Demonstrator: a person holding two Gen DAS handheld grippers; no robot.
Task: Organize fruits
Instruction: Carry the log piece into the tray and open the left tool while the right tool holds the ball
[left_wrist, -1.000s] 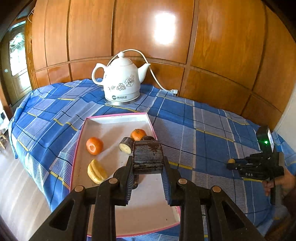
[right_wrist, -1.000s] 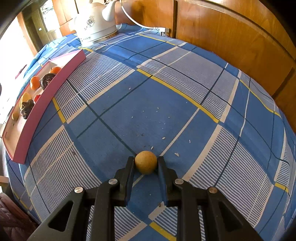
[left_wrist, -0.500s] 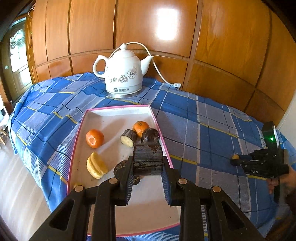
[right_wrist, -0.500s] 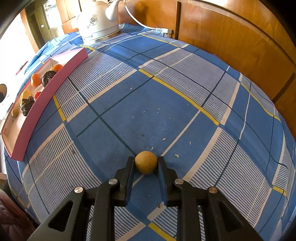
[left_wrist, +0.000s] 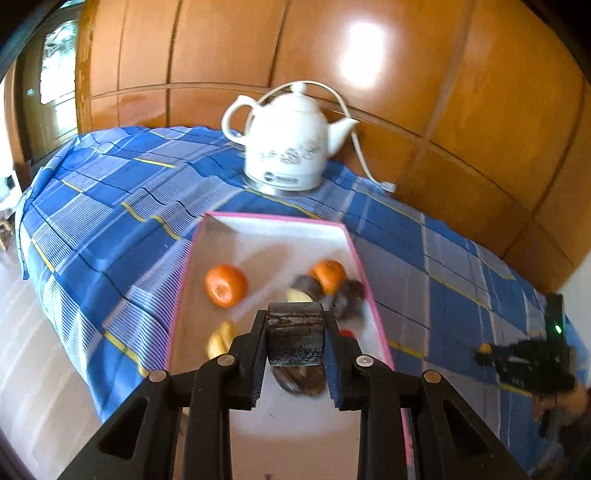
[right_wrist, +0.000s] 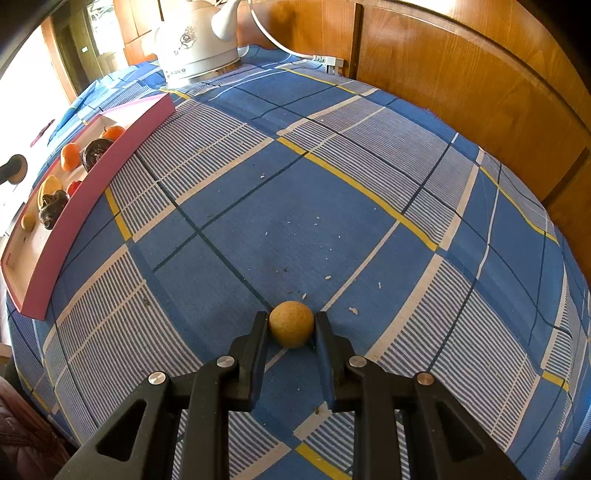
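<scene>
The left fingers (left_wrist: 295, 341) were clamped on a dark chunk (left_wrist: 295, 338) above the tray (left_wrist: 275, 221), open floor at six o'clock below it, while the right fingers (right_wrist: 291, 328) gripped a tan ball (right_wrist: 291, 324) on the surface (right_wrist: 332, 184), tray at ten o'clock.

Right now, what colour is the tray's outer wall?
Pink: the shallow rectangular fruit tray has a pink outer wall, clearest in the right wrist view.

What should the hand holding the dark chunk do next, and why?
Probably lower it a little and let go. The left gripper is shut on the dark cylindrical piece, which hangs over the pink-rimmed tray where the other fruits already lie, with bare tray floor just below it.
</scene>
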